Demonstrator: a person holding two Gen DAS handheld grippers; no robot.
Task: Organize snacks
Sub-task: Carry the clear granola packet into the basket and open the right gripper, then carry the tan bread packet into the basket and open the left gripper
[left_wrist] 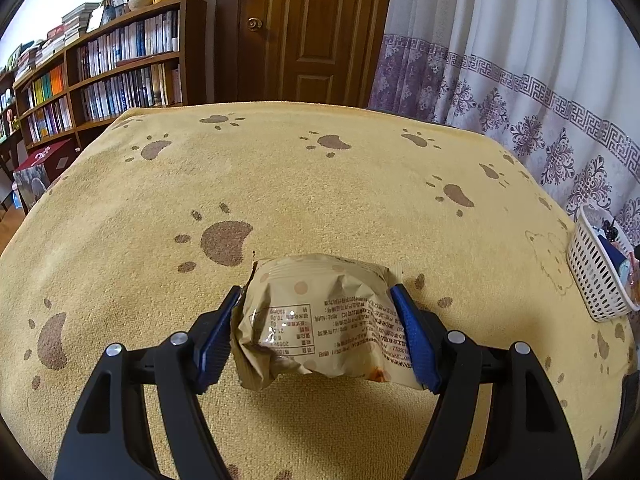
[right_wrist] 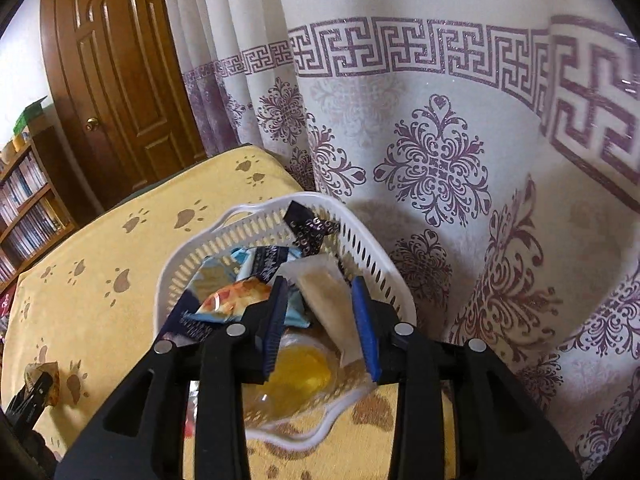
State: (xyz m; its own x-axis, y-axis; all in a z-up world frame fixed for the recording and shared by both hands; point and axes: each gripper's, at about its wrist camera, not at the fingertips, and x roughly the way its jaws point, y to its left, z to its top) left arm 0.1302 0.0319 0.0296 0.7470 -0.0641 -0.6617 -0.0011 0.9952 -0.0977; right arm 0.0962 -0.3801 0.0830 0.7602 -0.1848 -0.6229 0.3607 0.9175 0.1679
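A crumpled tan snack bag (left_wrist: 320, 320) with printed text hangs just above the yellow paw-print cloth (left_wrist: 320, 180), and my left gripper (left_wrist: 316, 290) is shut on it, blue pads pressing both its sides. My right gripper (right_wrist: 320, 280) hovers over the white slotted basket (right_wrist: 384, 264). A pale flat packet (right_wrist: 328, 300) stands between its fingers and leans on the right pad, with a gap at the left pad. The basket also holds an orange packet (right_wrist: 236, 296), blue packets (right_wrist: 268, 260) and a yellow jelly cup (right_wrist: 300, 368). In the left wrist view the basket (left_wrist: 596, 280) sits at the table's right edge.
A patterned curtain (right_wrist: 440, 120) hangs right behind the basket. A wooden door (left_wrist: 312, 28) and a full bookshelf (left_wrist: 100, 80) stand beyond the table's far edge. The left gripper with its tan bag (right_wrist: 40, 372) shows at the lower left of the right wrist view.
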